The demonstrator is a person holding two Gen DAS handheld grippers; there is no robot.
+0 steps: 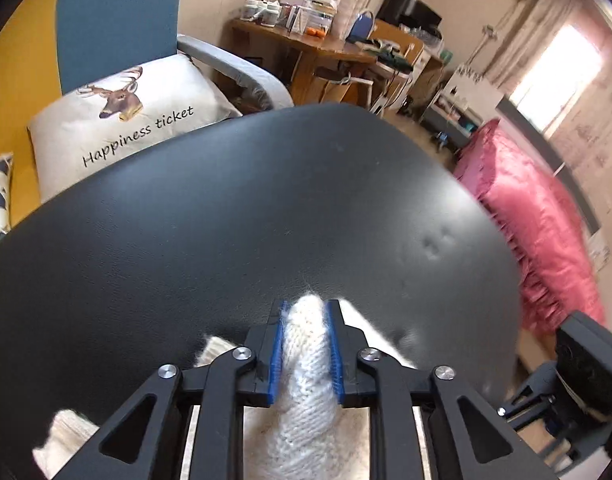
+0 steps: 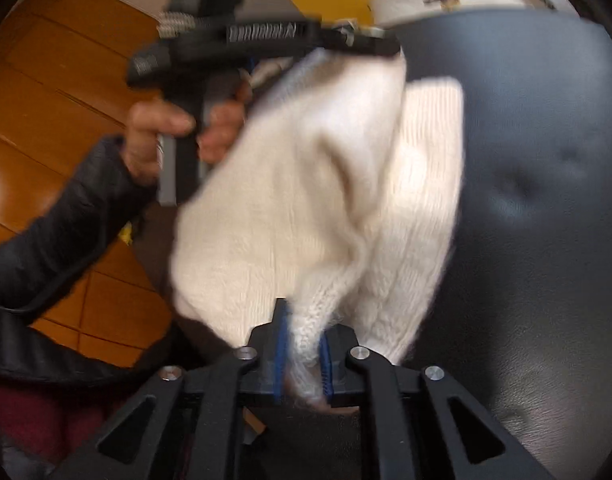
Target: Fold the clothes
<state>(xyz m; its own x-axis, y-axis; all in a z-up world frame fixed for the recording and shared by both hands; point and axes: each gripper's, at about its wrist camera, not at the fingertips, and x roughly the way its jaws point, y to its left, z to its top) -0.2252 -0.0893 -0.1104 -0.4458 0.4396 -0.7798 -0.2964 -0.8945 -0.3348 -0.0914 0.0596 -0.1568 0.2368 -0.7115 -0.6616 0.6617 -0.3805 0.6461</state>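
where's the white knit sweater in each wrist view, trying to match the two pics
Left wrist view: the white knit sweater sits bottom centre, a fold pinched between the left hand-held gripper fingers, with scraps showing lower left.
Right wrist view: it fills the centre, hanging from the left hand-held gripper at top down to the right hand-held gripper at bottom centre.
Shared landmark: the black table, far half in the left view, right side in the right view.
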